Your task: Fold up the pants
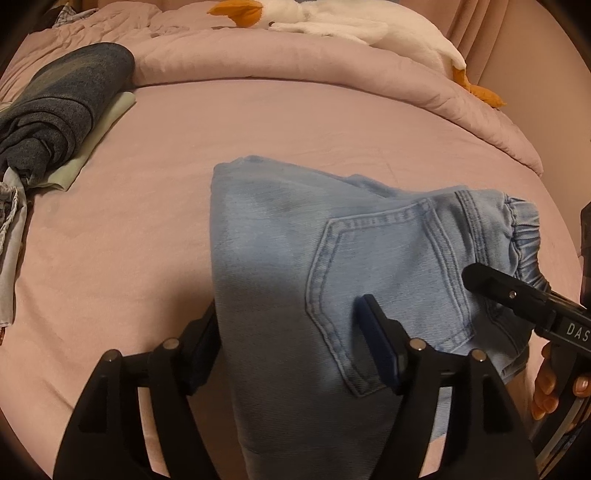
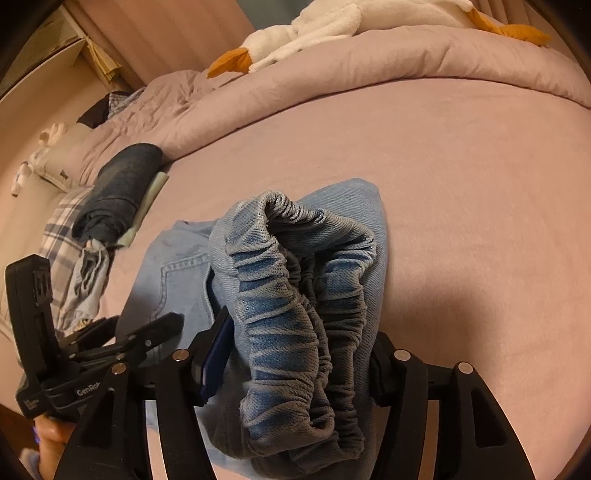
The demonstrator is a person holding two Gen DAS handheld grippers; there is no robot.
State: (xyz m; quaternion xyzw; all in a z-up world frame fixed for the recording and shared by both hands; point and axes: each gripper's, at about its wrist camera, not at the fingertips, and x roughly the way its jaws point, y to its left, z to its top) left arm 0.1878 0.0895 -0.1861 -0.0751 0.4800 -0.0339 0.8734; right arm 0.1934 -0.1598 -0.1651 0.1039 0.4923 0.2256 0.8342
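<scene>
The light blue jeans [image 1: 280,236] lie folded on the pink bed sheet [image 1: 155,192], back pocket up, elastic waistband to the right. My left gripper [image 1: 288,332] straddles the near folded edge, its fingers closed against the denim. In the right wrist view the bunched waistband of the jeans [image 2: 295,295] fills the gap of my right gripper [image 2: 295,354], whose fingers press on both sides of it. The right gripper [image 1: 491,284] shows at the right edge of the left view, at the waistband. The left gripper [image 2: 147,336] shows at lower left of the right view.
A folded dark blue garment [image 1: 62,110] on a pale green one sits at the far left, with plaid and grey clothes [image 2: 70,254] beside it. A rolled pink duvet [image 1: 295,55] and a white plush goose [image 1: 351,22] lie along the back.
</scene>
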